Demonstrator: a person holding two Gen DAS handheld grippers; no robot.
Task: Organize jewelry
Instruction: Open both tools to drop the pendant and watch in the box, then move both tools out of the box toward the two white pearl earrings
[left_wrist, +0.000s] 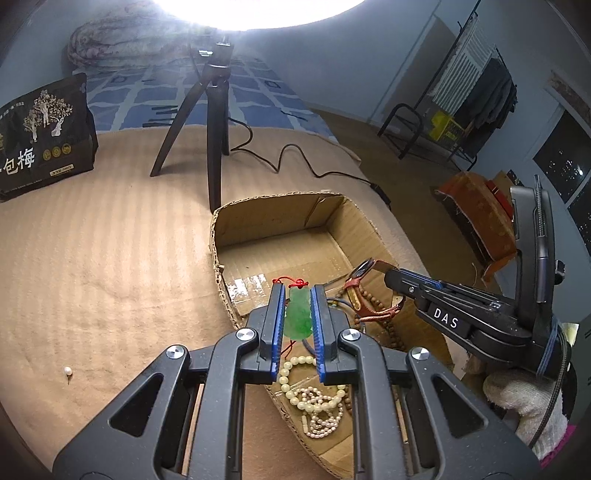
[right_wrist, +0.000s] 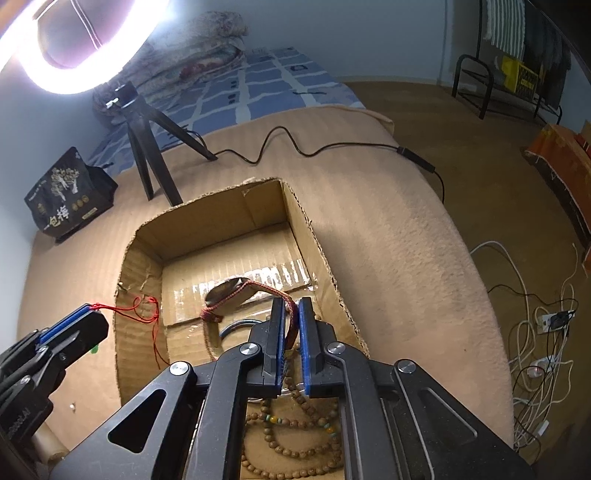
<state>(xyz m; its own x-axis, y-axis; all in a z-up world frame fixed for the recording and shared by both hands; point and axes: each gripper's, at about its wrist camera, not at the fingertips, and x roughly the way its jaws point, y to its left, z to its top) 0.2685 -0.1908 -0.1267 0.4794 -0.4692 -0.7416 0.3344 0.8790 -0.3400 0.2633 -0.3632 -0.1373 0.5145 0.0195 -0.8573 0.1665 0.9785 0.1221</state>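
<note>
Left gripper (left_wrist: 298, 325) over the near end of the cardboard box (left_wrist: 221, 258), blue fingers (left_wrist: 277, 317) closed in on a green jade pendant (left_wrist: 297, 317) and gripping it by both sides. Red cord (left_wrist: 295, 283) knotted at the pendant's top, trailing in loops past the box's torn left wall in the right wrist view. Pendant lifted clear of the box floor, directly above a pale bead bracelet (left_wrist: 295, 384) and a small pearl strand (left_wrist: 325, 417) lying in a heap in the box's near corner.

Right gripper (right_wrist: 291, 332) also over the box, fingers (right_wrist: 276, 332) nearly together and pinching the reddish woven strap (right_wrist: 291, 317) of a wristwatch (right_wrist: 229, 291) — watch face tilted, held up off the taped box floor. Below it, a long brown wooden bead necklace (right_wrist: 291, 435) with a few yellow and green beads, coiled on the floor of the box, and a thin blue cord (right_wrist: 236, 326) partly hidden behind the fingers.

Box open-topped, resting on a tan blanket (left_wrist: 110, 258) spread over a bed. One loose pearl (left_wrist: 67, 370) on the blanket to the left — well apart from the box. Black tripod (left_wrist: 214, 122) with a ring light (right_wrist: 74, 55) beyond the box, cable (right_wrist: 295, 144) snaking away from it. Black snack bag (left_wrist: 40, 136) with Chinese characters standing at the far left.
</note>
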